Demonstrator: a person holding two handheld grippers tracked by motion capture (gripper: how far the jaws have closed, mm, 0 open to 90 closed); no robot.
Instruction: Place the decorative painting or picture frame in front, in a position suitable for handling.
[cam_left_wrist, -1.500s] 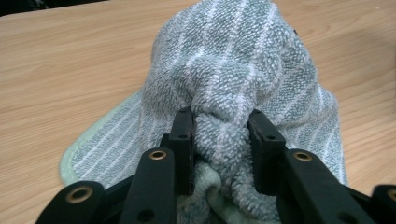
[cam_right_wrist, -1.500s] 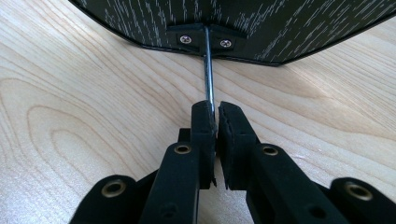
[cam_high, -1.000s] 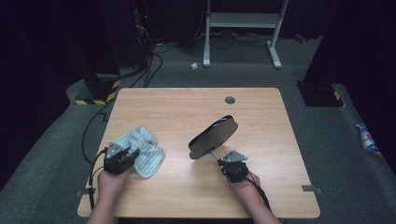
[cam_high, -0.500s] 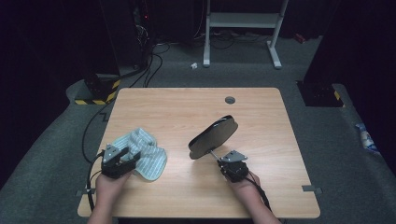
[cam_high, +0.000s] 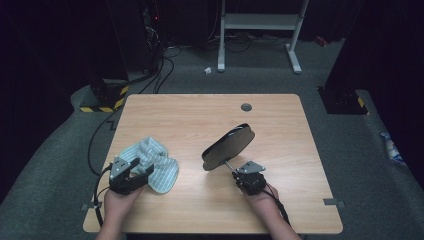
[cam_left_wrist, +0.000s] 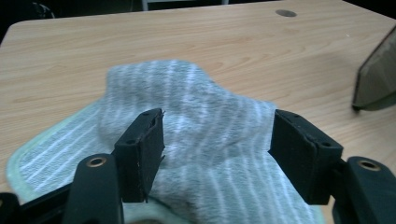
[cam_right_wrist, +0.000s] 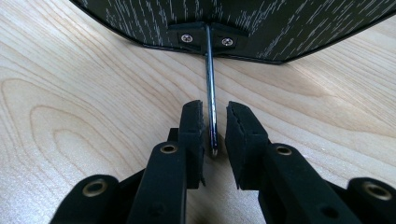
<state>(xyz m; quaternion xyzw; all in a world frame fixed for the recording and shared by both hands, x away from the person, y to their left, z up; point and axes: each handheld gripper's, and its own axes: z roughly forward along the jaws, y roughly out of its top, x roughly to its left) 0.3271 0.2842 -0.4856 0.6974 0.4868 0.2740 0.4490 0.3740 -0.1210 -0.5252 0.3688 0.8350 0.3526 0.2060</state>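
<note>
A crumpled cloth (cam_high: 152, 159) with pale green and white stripes lies on the wooden table (cam_high: 200, 115) at the front left. My left gripper (cam_high: 142, 172) hovers at its near edge. Its jaws have just been opening and stand wide, with the cloth (cam_left_wrist: 201, 116) below and between them and the pads off it. A dark oval panel (cam_high: 229, 147) stands tilted on its edge near the middle. A thin metal rod (cam_right_wrist: 209, 70) runs from it into my right gripper (cam_right_wrist: 215, 126). Those jaws have just been opening: the rod lies against one pad, with a gap to the other.
A round grommet hole (cam_high: 246, 107) sits in the table's far side. Beyond the table, a white desk frame (cam_high: 260, 30) and a yellow-black striped block (cam_high: 105, 100) stand on the grey floor. Cables trail off the table's left edge.
The left gripper's jaws have spread apart and let go of the cloth, and that hand has drawn back a little. The right hand and the tilted panel have stayed put.
</note>
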